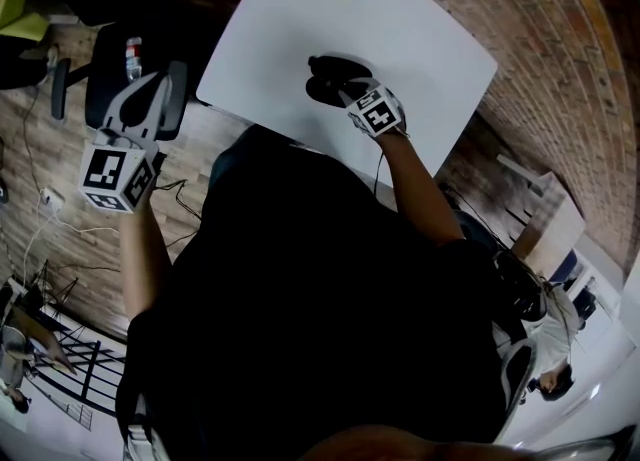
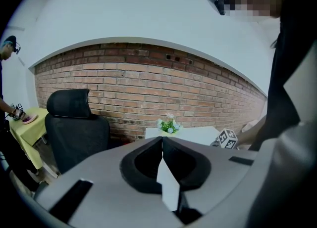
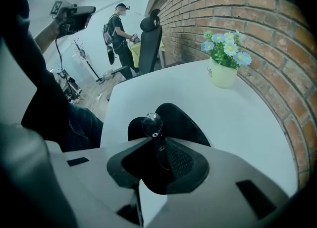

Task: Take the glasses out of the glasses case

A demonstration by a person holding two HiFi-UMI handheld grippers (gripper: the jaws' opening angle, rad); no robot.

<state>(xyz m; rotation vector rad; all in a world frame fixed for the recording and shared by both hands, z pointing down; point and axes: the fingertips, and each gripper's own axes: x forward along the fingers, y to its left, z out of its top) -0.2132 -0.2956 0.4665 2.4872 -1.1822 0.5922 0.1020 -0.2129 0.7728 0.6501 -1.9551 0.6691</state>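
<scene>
**Lift the glasses straight out of the case**

Head view: your right gripper (image 1: pixel 342 91) reaches forward, arm extended, to the open black glasses case (image 1: pixel 325 74) on the white table (image 1: pixel 430 44). Your left gripper (image 1: pixel 160 89) is held off the table's left edge.

Left gripper view: its jaws meet on nothing.

Right gripper view: the jaws pinch the glasses (image 3: pixel 151 123) at the case. Raise them slowly and squarely so nothing snags.
</scene>
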